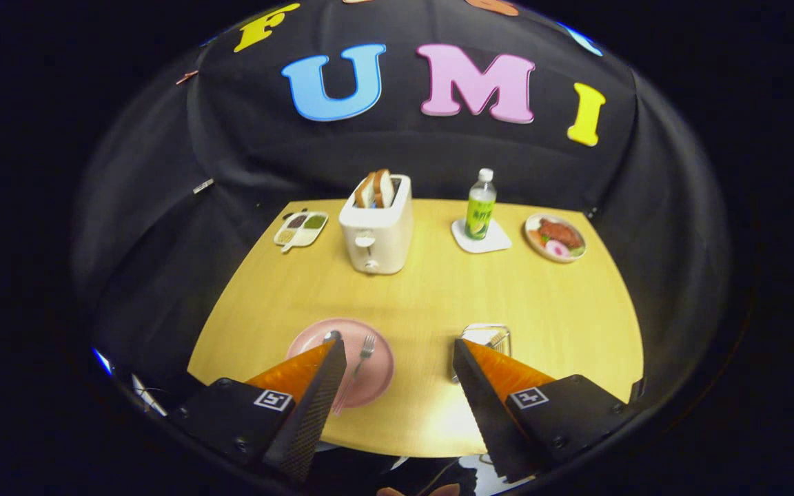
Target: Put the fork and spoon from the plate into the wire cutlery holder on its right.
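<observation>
gripper (397, 348) wide open, empty | fork (359, 364) on plate (376, 386)

My tool (397, 348) has two long fingers (311, 393) shaped like wedges, broad at the base and narrowing to a point. Their inner faces carry a fine woven, grid-like texture, and the outer faces are smooth and glossy. Each finger grows out of a blocky, angular mount (231, 413) with bevelled edges. I can make out small round screws (242, 446) set into the corners of both mounts. On top of each mount sits a small square marker (272, 399), white with a black coded pattern inside it, one per side. The fingers stand wide apart, with nothing pressed between them.
</observation>
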`<state>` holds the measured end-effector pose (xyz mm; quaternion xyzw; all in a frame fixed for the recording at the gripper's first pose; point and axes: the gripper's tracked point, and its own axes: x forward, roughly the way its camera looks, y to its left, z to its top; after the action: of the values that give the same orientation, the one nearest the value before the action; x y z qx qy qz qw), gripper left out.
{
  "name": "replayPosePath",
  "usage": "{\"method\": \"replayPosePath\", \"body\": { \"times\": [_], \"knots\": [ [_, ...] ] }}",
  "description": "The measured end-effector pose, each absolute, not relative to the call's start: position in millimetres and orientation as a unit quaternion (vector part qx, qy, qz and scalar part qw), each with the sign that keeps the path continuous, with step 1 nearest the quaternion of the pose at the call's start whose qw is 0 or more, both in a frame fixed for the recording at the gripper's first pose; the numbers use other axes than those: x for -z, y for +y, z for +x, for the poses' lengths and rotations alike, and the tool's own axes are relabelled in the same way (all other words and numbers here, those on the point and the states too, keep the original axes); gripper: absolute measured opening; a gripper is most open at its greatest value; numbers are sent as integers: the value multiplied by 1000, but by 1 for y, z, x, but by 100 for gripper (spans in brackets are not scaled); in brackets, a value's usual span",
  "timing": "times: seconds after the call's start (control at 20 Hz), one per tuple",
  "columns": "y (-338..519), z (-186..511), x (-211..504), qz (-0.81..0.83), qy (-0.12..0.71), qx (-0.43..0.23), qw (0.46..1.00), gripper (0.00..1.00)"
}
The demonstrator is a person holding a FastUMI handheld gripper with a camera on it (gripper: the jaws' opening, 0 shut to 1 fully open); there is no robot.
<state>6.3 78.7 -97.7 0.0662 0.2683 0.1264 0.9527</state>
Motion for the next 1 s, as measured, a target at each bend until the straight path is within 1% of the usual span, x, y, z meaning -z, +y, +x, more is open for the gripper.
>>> {"method": "replayPosePath", "body": {
  "times": [0.15,0.35,0.5,0.6,0.65,0.95,1.0],
  "knots": [
    [111,-2,132,102,347,-172,916,97],
    [142,0,178,127,423,-191,877,97],
    [163,5,213,103,462,-204,857,97],
    [169,12,234,88,480,-192,852,86],
    [173,16,242,86,485,-183,851,85],
    [180,31,284,38,510,-147,847,85],
    [181,31,291,35,514,-140,845,78]
  ]
}}
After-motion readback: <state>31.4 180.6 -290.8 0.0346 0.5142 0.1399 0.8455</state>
